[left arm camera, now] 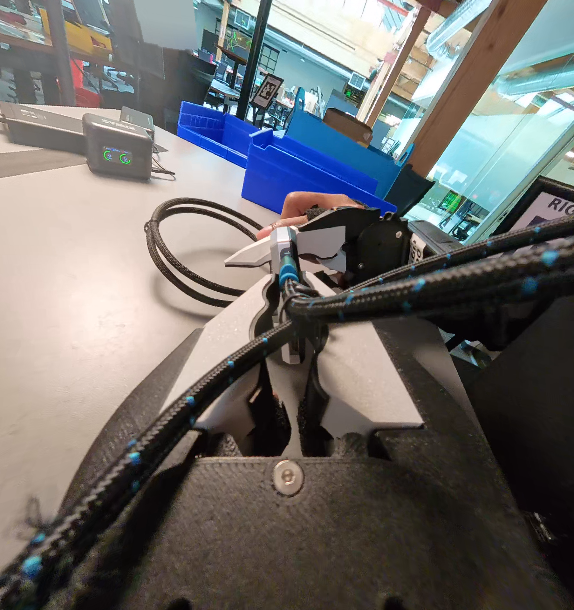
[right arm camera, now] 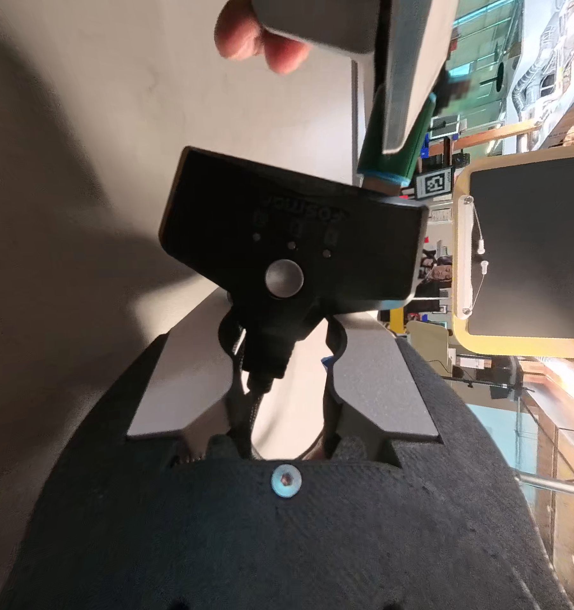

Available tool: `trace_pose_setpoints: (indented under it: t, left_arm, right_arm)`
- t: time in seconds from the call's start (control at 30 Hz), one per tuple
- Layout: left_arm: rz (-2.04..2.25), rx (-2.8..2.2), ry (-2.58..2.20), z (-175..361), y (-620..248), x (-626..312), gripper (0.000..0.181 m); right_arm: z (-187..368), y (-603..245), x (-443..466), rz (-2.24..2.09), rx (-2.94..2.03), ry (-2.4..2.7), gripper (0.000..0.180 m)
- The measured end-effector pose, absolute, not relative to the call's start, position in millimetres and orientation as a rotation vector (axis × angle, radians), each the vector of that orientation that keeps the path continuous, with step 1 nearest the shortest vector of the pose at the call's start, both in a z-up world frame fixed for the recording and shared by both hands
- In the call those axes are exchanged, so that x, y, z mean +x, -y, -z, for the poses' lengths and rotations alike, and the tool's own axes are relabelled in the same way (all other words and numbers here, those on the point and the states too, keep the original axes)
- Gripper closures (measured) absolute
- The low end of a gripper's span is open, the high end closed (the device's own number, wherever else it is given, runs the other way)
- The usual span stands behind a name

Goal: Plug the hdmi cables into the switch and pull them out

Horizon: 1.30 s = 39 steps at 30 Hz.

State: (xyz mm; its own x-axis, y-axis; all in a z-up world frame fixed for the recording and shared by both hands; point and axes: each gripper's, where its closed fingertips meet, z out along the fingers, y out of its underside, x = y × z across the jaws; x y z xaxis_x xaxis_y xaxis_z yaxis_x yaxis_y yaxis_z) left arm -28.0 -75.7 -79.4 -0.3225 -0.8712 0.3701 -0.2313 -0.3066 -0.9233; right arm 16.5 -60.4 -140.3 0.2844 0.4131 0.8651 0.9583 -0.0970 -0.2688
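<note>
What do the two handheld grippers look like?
Both grippers, left and right, have rough black plastic bodies, pale grey wedge-shaped fingers with scalloped inner edges, and a silver screw in the middle.

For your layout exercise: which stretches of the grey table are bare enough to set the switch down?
The grey table is bare left of the coiled black cable and in front of the black power unit. It is crowded by the blue bins, and around the left gripper, where braided cables cross.
</note>
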Motion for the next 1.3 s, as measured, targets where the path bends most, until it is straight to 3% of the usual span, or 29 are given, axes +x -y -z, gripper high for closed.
trace_pose_setpoints:
  t: [0.83, 1.07, 1.3]
  left_arm:
    - [1.417, -1.361, -1.561, 84, 81, -28, 0.167]
    - [1.593, -1.545, -1.463, 92, 70, -25, 0.167]
    - [1.771, -1.754, -1.309, 105, 50, -25, 0.165]
  right_arm:
    - [147, 59, 18, 0.909, -1.701, 1.311, 0.131]
    - [154, 54, 21, 0.867, -1.758, 1.269, 0.130]
    - [150, 54, 28, 0.829, -1.722, 1.251, 0.142]
